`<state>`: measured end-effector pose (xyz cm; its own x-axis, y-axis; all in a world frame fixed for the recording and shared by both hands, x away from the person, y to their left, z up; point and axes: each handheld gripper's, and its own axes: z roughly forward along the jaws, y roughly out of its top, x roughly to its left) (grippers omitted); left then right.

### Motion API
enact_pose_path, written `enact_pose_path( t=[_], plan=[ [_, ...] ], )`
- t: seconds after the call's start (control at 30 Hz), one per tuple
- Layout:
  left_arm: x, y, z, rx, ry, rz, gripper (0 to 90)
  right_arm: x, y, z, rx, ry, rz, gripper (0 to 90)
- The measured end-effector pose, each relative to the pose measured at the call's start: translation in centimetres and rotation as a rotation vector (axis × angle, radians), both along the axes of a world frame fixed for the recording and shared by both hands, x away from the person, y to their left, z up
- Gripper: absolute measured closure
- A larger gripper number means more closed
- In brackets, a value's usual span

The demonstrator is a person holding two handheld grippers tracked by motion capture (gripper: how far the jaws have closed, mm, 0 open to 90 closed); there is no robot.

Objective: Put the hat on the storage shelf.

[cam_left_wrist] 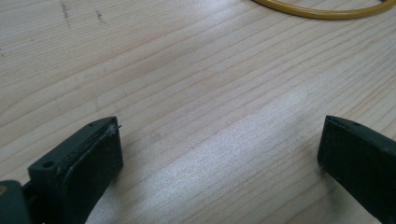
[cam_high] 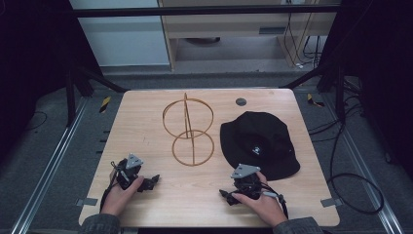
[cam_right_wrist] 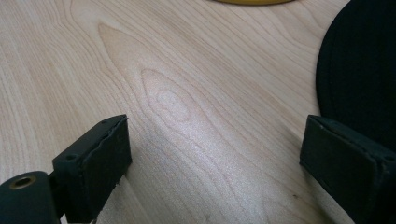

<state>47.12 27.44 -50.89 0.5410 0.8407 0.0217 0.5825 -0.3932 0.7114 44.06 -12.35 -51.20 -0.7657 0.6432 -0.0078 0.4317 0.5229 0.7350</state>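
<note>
A black bucket hat (cam_high: 259,143) lies flat on the right half of the wooden table (cam_high: 146,122), crown up, with a small pale logo on the side facing the near edge. Its brim is spread out flat on the wood. Just left of the hat stands a golden wire stand (cam_high: 189,130), upright, two rings joined by rods.

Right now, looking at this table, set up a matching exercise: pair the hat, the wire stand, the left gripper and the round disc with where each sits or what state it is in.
Things:
1. hat
2. wire stand
3. left gripper
4. round disc

Descriptions:
A. golden, upright near the table's middle
B. small and grey, near the far edge
C. black, lying flat at the right
D. jaws open, resting on bare wood

Pairs: 1-C, 2-A, 3-D, 4-B
</note>
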Motion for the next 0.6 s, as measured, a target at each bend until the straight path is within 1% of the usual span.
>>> enact_pose_path(
  t=[0.33, 0.37, 0.4, 0.43, 0.47, 0.53, 0.6],
  plan=[
    [-0.1, 0.0, 0.0, 0.000, -0.001, 0.004, 0.0, 0.0, 0.1, 0.0, 0.001, -0.001, -0.014, 8.7],
    [-0.1, 0.0, 0.0, 0.000, 0.000, 0.003, 0.0, 0.0, 0.2, 0.4, -0.012, 0.017, -0.026, 10.5],
    [-0.1, 0.0, 0.0, 0.001, 0.001, 0.002, 0.0, 0.0, 0.2, 0.4, -0.012, 0.017, -0.026, 10.5],
    [-0.1, 0.0, 0.0, 0.000, 0.001, 0.002, 0.0, -0.1, 0.4, 0.9, -0.009, 0.018, -0.018, 10.3],
    [-0.1, 0.0, 0.0, 0.000, 0.001, 0.002, 0.0, -0.1, 0.4, 0.9, -0.009, 0.018, -0.018, 10.3],
    [-0.1, 0.0, 0.0, 0.001, -0.001, 0.002, 0.0, -0.2, 0.5, 1.8, -0.015, -0.004, -0.004, 10.2],
    [-0.1, 0.0, 0.0, 0.002, 0.000, 0.000, 0.0, -0.3, 0.6, 3.0, -0.020, -0.021, 0.002, 9.9]
  ],
)
